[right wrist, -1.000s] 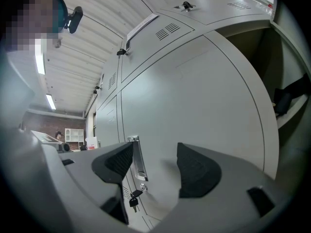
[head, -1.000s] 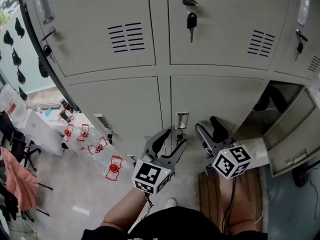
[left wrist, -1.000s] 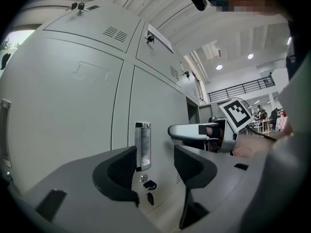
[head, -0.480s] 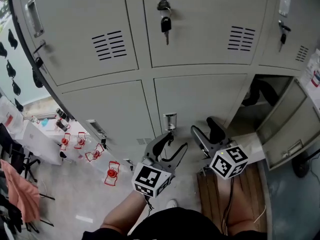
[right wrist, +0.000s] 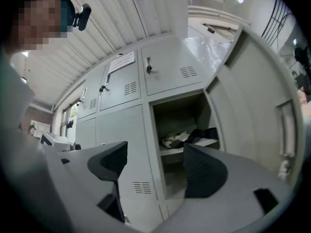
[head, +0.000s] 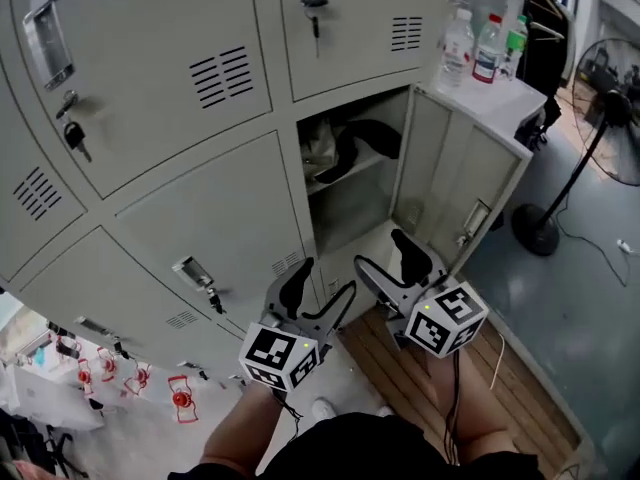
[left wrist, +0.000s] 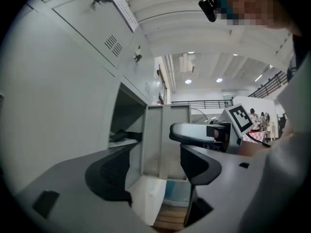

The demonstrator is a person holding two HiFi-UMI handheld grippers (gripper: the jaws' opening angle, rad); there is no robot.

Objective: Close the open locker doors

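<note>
The open door (head: pixel 455 183) hangs right of its locker (head: pixel 350 213), just ahead. On the left gripper (head: pixel 322 280) and right gripper (head: pixel 381 251) the fingers have just been opening, nothing between. Thin stiff steel, light on its hinges (probably); push near the latch (head: pixel 477 218) edge.

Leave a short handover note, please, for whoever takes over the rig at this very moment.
Left gripper: jaws apart, empty, just been opening.
Right gripper: the same.
Open door: swung out to the right of its compartment; dark clothing lies inside.
Done: the other locker doors in view are shut.
Left: swing the open door shut; neither gripper touches it yet.
</note>
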